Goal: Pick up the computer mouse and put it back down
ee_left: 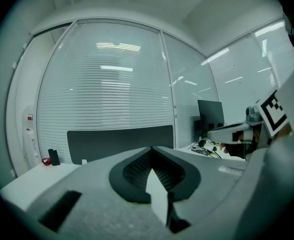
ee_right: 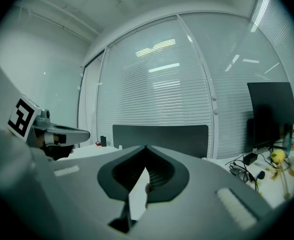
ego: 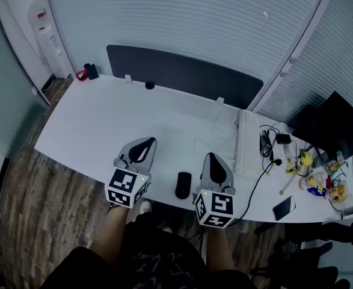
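**Mouse lies between two closed, empty grippers**

The computer mouse lies on the white desk, close to its near edge, just left of the right gripper and a little apart from the left gripper. Neither one touches it. In its own view the left gripper has its jaws together at the tips with nothing between them. The right gripper is the same, closed and empty.

The mouse is probably light, with a hard, smooth plastic shell. Its rounded top looks slippery, so the pads could slide off there. I think the better place to hold is across the two long sides, near the middle and low on the body. For this the jaws must first open wider than the mouse.
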{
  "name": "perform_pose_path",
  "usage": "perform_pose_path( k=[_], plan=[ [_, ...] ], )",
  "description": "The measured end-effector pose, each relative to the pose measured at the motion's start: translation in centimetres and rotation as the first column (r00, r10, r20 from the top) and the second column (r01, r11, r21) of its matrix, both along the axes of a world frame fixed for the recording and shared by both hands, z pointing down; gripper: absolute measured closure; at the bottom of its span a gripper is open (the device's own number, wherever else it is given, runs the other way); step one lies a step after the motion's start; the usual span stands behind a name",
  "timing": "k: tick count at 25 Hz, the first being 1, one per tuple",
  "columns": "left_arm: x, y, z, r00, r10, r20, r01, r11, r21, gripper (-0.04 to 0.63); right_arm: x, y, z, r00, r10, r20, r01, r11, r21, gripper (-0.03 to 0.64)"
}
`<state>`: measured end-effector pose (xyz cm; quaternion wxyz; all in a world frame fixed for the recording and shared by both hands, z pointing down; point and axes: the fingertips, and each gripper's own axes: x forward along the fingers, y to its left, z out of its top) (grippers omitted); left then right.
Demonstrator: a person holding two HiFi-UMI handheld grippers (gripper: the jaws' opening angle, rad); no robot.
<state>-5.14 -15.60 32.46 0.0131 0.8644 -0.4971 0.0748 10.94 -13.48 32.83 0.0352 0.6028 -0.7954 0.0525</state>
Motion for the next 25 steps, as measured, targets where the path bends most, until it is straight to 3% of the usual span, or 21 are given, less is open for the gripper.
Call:
perform_pose_path(
  k=[14, 25],
  plan=[
    [0.6, 0.8, -2.9, 1.000, -0.007, -0.003, 0.008, 0.999, 0.049, 0.593, 0.4, 0.2, -2.7, 1.000, -0.028, 0.011, 0.027, 0.998, 0.060, 0.607],
    [1.2, 1.0, -2.4, 1.000, 0.002, 0.002, -0.003, 0.999, 0.042, 0.592, 0.9, 0.4, -2.8, 0.999, -0.033, 0.018, 0.032, 0.997, 0.067, 0.607]
  ],
)
